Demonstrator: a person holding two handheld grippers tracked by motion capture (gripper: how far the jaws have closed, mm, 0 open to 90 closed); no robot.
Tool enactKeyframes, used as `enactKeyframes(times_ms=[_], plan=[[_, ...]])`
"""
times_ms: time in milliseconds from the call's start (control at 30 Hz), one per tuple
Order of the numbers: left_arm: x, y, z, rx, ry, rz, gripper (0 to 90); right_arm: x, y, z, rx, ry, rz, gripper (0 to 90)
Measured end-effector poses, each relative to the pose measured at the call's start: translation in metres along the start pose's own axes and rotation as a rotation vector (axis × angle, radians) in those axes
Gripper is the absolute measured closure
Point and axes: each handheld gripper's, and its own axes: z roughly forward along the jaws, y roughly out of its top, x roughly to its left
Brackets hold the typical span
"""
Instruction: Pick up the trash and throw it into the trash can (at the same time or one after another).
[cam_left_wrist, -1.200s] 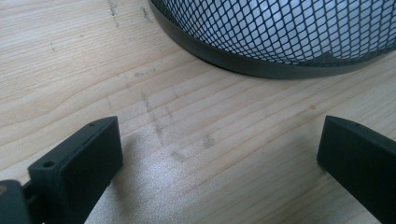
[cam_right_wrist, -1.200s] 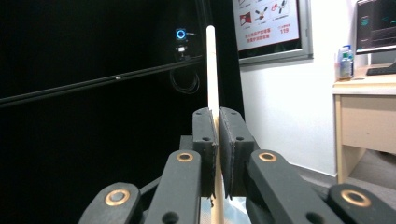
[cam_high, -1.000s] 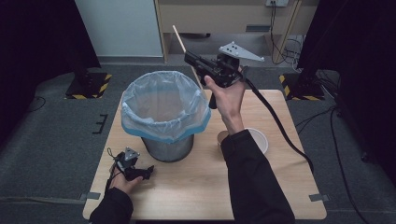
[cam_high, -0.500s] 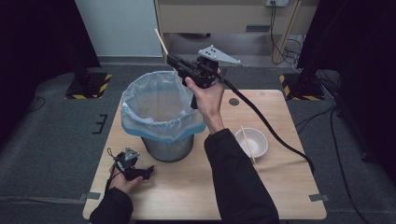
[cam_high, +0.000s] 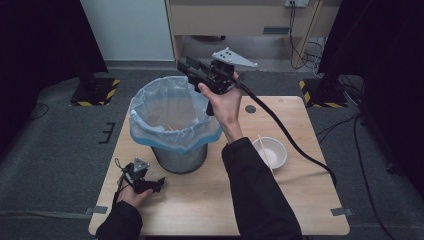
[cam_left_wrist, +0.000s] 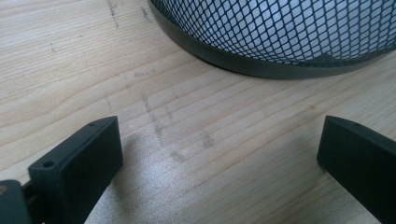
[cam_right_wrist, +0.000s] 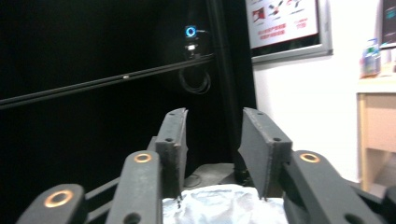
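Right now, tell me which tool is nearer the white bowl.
Right. The right tool hangs over the bin's far rim, beyond the white bowl; the left tool rests on the table across the bin from it.

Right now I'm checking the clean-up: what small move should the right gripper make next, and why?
Probably swing the right gripper back toward the white bowl. Its jaws have just been opening with nothing between them, a thin stick lies inside the lined bin, and another stick rests on the bowl.
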Motion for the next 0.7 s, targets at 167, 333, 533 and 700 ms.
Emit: enactKeyframes(times_ms=[167, 333, 533, 700], plan=[[0.000, 0.000, 0.000, 0.000, 0.000, 0.000, 0.0, -0.002, 0.028, -0.031, -0.005, -0.037, -0.033, 51.6], [0.000, 0.000, 0.000, 0.000, 0.000, 0.001, 0.0, -0.010, 0.041, -0.069, -0.041, -0.084, -0.038, 48.8], [0.000, 0.000, 0.000, 0.000, 0.000, 0.001, 0.0, -0.029, 0.038, -0.119, -0.021, -0.140, -0.055, 45.8], [0.000, 0.000, 0.000, 0.000, 0.000, 0.000, 0.0, -0.046, 0.018, -0.156, 0.002, -0.169, -0.028, 42.9]])
